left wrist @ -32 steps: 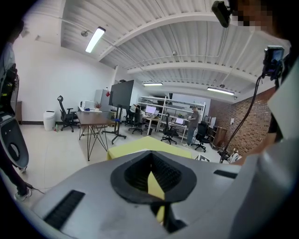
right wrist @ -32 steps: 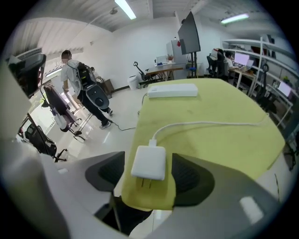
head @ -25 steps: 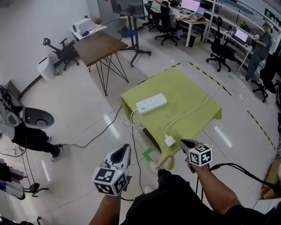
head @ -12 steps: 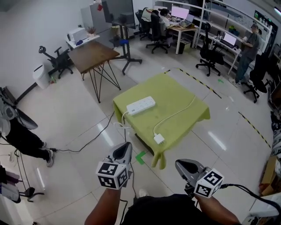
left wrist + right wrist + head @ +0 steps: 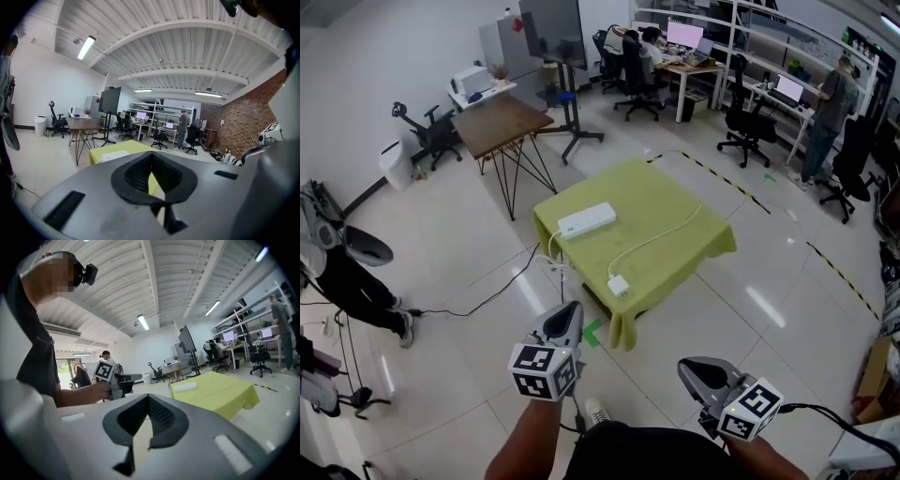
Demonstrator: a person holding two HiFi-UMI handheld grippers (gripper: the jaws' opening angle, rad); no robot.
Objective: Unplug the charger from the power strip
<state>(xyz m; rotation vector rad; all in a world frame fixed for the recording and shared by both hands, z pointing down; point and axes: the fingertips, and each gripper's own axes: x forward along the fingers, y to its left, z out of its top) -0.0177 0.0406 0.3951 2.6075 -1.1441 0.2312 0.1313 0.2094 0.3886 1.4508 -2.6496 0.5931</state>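
Grippers: two. The left gripper (image 5: 566, 317) sits at lower centre and the right gripper (image 5: 697, 367) at lower right, both over the floor and well short of the table.
Left gripper: jaws closed together, nothing between them.
Right gripper: jaws pressed tight as well, and empty.
Marker cubes: two, one on each gripper, at (image 5: 542, 370) and (image 5: 750, 409).
Tables: two. The green-clothed table (image 5: 675, 187) is mid-frame, and a wooden table (image 5: 502, 120) stands at upper left.
Power strip: one white power strip (image 5: 586, 219), lying on the left part of the green cloth.
Charger: one white charger (image 5: 619, 285), lying flat near the table's front edge and well apart from the strip.
Cable: one white cable (image 5: 661, 234), curving from the charger toward the right side of the table.
Writing: only the square black-and-white patterns on the cubes; anything else is too small to read.
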